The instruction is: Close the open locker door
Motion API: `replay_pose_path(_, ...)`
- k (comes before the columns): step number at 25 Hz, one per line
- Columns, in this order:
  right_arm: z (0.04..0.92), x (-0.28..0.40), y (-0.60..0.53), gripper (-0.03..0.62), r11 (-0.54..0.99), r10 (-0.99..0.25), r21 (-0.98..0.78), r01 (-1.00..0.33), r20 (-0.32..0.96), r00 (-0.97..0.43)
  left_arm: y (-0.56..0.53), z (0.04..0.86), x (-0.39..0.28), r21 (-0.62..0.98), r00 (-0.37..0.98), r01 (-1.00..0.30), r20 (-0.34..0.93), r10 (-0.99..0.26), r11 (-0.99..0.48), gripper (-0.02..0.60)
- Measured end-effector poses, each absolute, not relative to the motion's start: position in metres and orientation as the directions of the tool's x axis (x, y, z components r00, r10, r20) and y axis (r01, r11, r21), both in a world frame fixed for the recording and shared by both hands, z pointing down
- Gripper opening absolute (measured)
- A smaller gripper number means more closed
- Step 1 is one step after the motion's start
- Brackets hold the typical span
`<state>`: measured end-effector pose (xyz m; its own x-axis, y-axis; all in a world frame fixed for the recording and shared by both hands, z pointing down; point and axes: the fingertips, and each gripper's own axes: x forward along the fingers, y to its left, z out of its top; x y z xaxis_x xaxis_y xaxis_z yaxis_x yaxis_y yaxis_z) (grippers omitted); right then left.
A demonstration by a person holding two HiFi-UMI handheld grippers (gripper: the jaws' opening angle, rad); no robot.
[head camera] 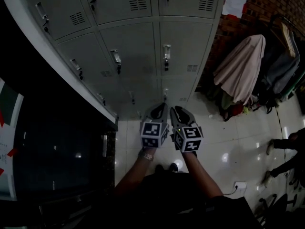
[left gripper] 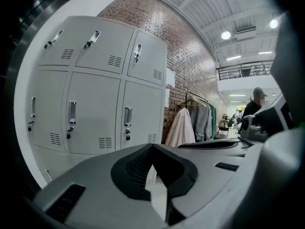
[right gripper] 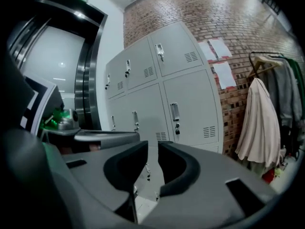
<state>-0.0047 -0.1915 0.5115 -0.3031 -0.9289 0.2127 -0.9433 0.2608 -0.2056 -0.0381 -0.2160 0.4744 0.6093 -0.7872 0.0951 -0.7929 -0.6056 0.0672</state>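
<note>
A bank of grey metal lockers (head camera: 138, 42) stands straight ahead against a brick wall, also seen in the left gripper view (left gripper: 95, 104) and the right gripper view (right gripper: 162, 94). Every door I can see lies flush, with its handle and small padlock; no door shows as standing open. My left gripper (head camera: 160, 107) (left gripper: 152, 149) is held in the air in front of the bottom row, its jaws meeting at the tips, empty. Close beside it, my right gripper (head camera: 177, 109) (right gripper: 152, 147) has a narrow gap between its jaws and nothing in it. Neither touches the lockers.
A dark glass and steel doorway (head camera: 52, 156) adjoins the lockers on the left. A clothes rack with hanging coats (head camera: 243, 70) stands to the right. Papers (head camera: 234, 1) are pinned on the brick wall. Other people's feet (head camera: 286, 147) and a cable socket (head camera: 238, 187) are on the glossy tiled floor.
</note>
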Motion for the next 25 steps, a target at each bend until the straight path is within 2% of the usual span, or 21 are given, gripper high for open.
replay_pose_path(11,0.521,0.009,-0.195,0.060,0.260,-0.906,-0.189,-0.947,0.291,-0.307,-0.218,0.482,-0.029,0.082,0.574,-0.819,0.143,-0.806,-0.568,0.000)
replay_pose_path(25,0.510,0.013,-0.196,0.060,0.304,-0.902,-0.181,-0.935,0.260,-0.344,-0.218,0.477,-0.017,0.080,0.574,-0.819,0.123,-0.810,-0.568,0.000)
